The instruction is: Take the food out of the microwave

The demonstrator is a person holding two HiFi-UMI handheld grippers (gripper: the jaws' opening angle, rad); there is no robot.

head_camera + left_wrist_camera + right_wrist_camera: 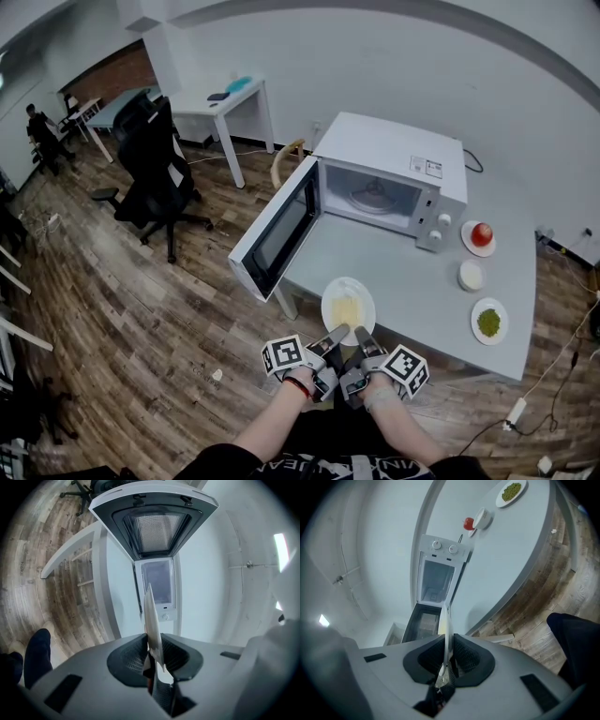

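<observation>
A white plate (348,306) with a pale yellow food on it hangs over the near edge of the grey table (412,281), in front of the white microwave (394,173), whose door (277,230) stands open and whose inside is bare. My left gripper (336,334) is shut on the plate's near rim, and my right gripper (363,336) is shut on the same rim beside it. Each gripper view shows the plate edge-on between the pads: the plate rim (152,625) in the left gripper view, the plate rim (447,630) in the right gripper view.
On the table right of the microwave sit a small plate with a red fruit (480,235), a white lidded cup (470,276) and a plate of green food (488,322). A black office chair (155,159) stands on the wood floor to the left, and a white desk (220,108) beyond it.
</observation>
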